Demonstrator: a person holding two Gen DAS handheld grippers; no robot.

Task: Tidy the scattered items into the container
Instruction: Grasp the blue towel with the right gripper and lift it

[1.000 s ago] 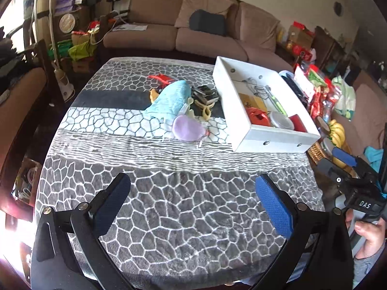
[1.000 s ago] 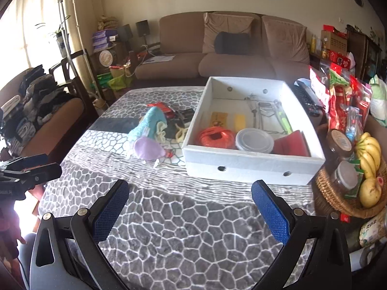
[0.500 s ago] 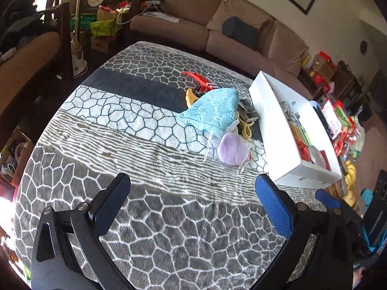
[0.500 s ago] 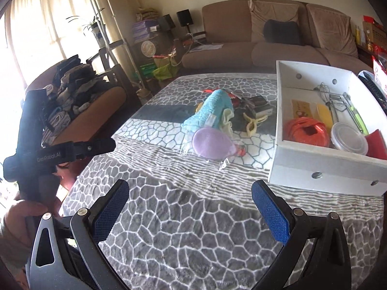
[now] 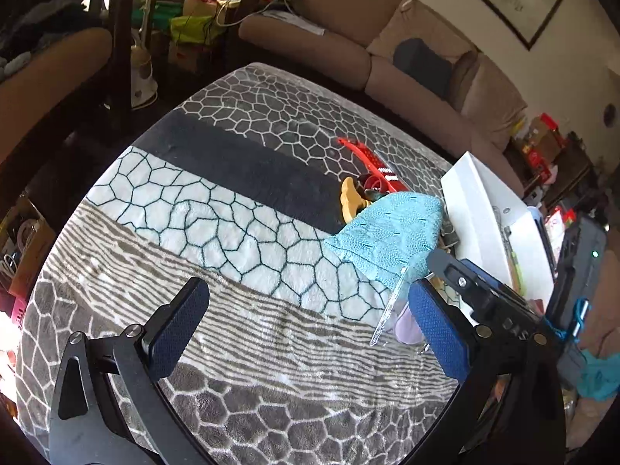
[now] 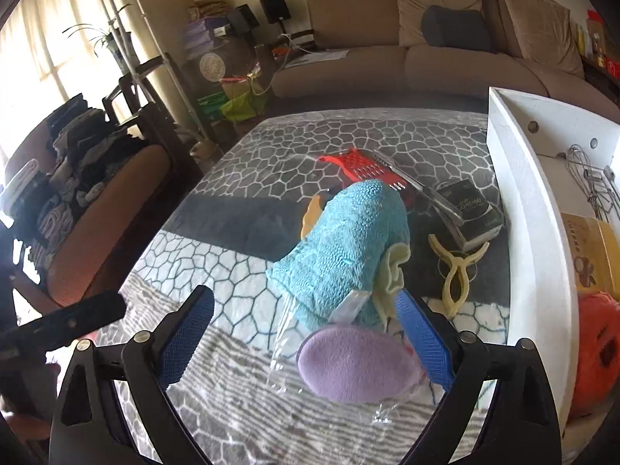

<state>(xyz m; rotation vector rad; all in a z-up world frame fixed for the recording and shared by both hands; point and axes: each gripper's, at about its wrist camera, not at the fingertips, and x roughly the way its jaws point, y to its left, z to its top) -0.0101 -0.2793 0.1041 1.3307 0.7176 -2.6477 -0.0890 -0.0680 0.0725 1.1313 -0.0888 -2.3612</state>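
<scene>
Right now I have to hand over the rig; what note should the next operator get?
Left hand-held gripper: open, empty, over the blanket.
Right hand-held gripper: open, jaws around the bagged purple pad, not closed.
Outside the white box: teal cloth, red grater, yellow clip, black box.
In the box: whisk, orange item.
Next: close on the pad and move it to the box.

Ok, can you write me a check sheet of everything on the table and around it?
Surface: patterned grey blanket covering the table.
Job's things: purple pad in clear wrap, blue cloth, red grater, cream clip, black box lie loose; white container already holds a whisk and an orange item.
Clutter: nothing seen beyond those.
Grippers: right gripper open around the pad; left gripper open, nothing between its fingers.
Cables: wires by the sofa.
Surroundings: brown sofa, clothes pile.
</scene>
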